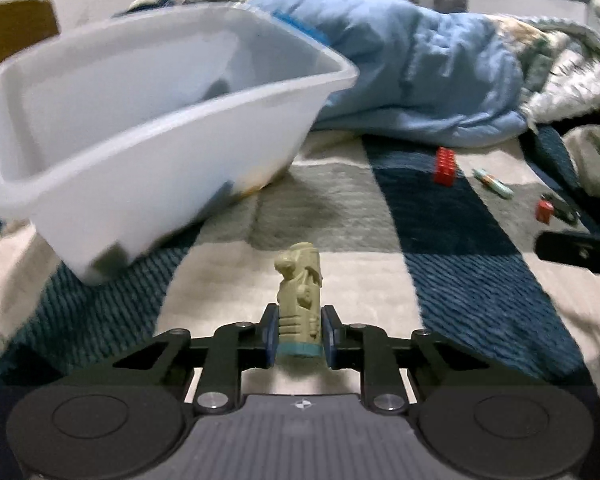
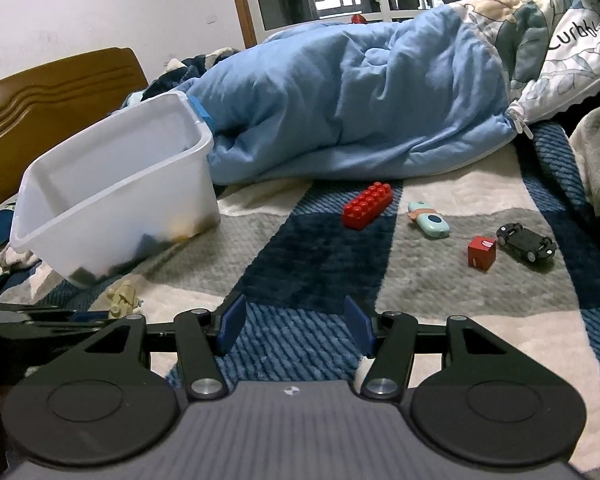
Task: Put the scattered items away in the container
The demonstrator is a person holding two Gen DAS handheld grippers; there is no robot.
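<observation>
My left gripper [image 1: 299,334] is shut on a small olive-green figurine [image 1: 300,300] with a teal base, held upright just above the blanket. The white plastic container [image 1: 140,136] stands tilted ahead to the left; it also shows in the right wrist view [image 2: 116,192], with dark items dimly visible inside. My right gripper [image 2: 295,330] is open and empty over the blanket. Ahead of it lie a red brick [image 2: 367,205], a mint-green toy [image 2: 429,219], a red cube [image 2: 481,253] and a black toy car [image 2: 526,242]. The figurine [image 2: 123,298] shows at its left.
A blue quilt [image 2: 360,104] is heaped across the back of the bed. A wooden headboard [image 2: 52,92] stands at the left behind the container. A grey plush fabric [image 2: 598,160] lies at the far right. The blanket [image 2: 320,248] is checked blue, grey and cream.
</observation>
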